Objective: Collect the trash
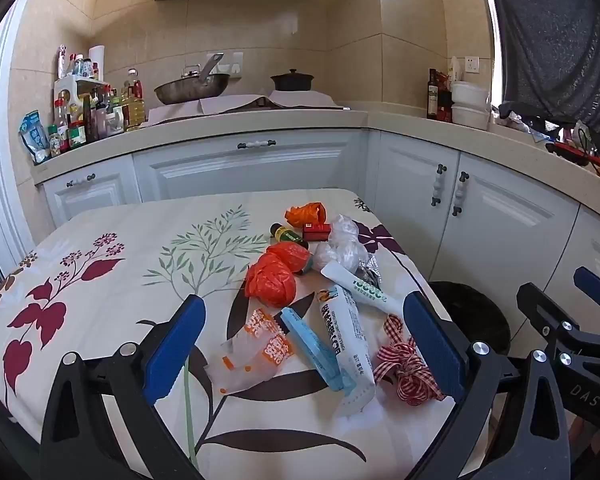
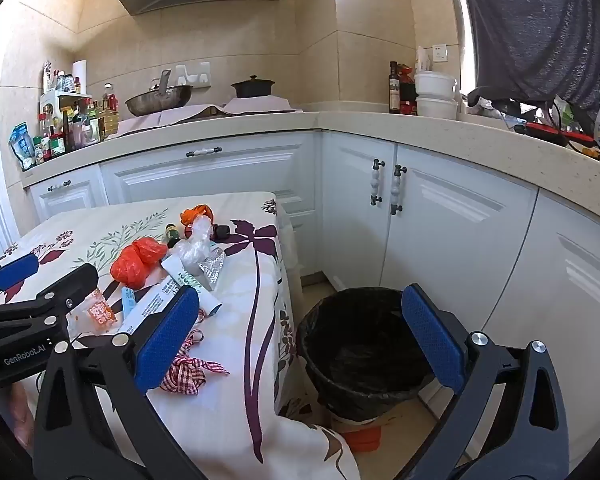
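The trash lay in a loose heap toward the right side of the bench point(image 1: 100, 240), on its flowered cloth: an orange bag point(image 1: 274, 276), a long white wrapper point(image 1: 346, 332), a blue strip point(image 1: 312, 346) beside it, a clear packet with orange print point(image 1: 256, 350), a checked ribbon point(image 1: 404, 364), a white tube point(image 1: 360, 284) and crumpled clear plastic point(image 1: 340, 246). The lined bin point(image 2: 364, 344) stood on the floor just beside the bench edge.

The left hand-held gripper point(image 1: 304, 344) hung over the near pieces with its jaws wide and nothing between them. The right hand-held gripper point(image 2: 300, 336) was also wide and empty, pointed between bench edge and bin.

The step looked like a first pick. It would go best by settling on one piece, probably the white wrapper or the blue strip, lowering until both pads straddled it, and closing firmly, since thin film slips and neighbours touching it may drag along.
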A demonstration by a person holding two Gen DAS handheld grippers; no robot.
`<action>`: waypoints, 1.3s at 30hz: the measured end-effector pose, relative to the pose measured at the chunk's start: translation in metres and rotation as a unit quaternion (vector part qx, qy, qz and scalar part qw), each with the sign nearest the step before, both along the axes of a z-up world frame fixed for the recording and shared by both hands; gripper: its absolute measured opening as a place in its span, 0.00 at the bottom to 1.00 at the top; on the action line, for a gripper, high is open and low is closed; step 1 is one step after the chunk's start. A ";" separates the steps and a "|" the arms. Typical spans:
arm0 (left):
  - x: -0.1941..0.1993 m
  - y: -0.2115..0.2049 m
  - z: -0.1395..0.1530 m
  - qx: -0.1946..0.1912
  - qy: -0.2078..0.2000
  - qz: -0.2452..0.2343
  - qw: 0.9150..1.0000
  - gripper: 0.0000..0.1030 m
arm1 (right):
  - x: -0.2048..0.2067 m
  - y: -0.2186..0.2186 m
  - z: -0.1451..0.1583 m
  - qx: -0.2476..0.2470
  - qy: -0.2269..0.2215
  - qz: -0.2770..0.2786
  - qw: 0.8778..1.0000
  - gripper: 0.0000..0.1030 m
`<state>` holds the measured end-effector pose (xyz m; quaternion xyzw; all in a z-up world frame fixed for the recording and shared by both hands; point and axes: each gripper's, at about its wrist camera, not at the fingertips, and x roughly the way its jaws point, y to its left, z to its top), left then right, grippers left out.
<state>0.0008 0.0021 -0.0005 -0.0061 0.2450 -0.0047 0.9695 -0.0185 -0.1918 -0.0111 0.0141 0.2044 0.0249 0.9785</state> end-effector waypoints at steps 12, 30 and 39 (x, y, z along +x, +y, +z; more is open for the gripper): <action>0.001 0.005 0.000 0.010 -0.003 0.003 1.000 0.94 | -0.001 0.004 0.003 -0.003 -0.003 0.001 1.000 0.96; -0.001 0.002 0.002 0.014 -0.003 0.002 1.000 0.94 | 0.000 -0.004 0.004 -0.003 -0.002 0.000 1.000 0.96; -0.003 0.002 0.001 0.014 -0.002 0.003 1.000 0.94 | 0.000 -0.001 0.005 -0.006 0.000 0.000 1.000 0.96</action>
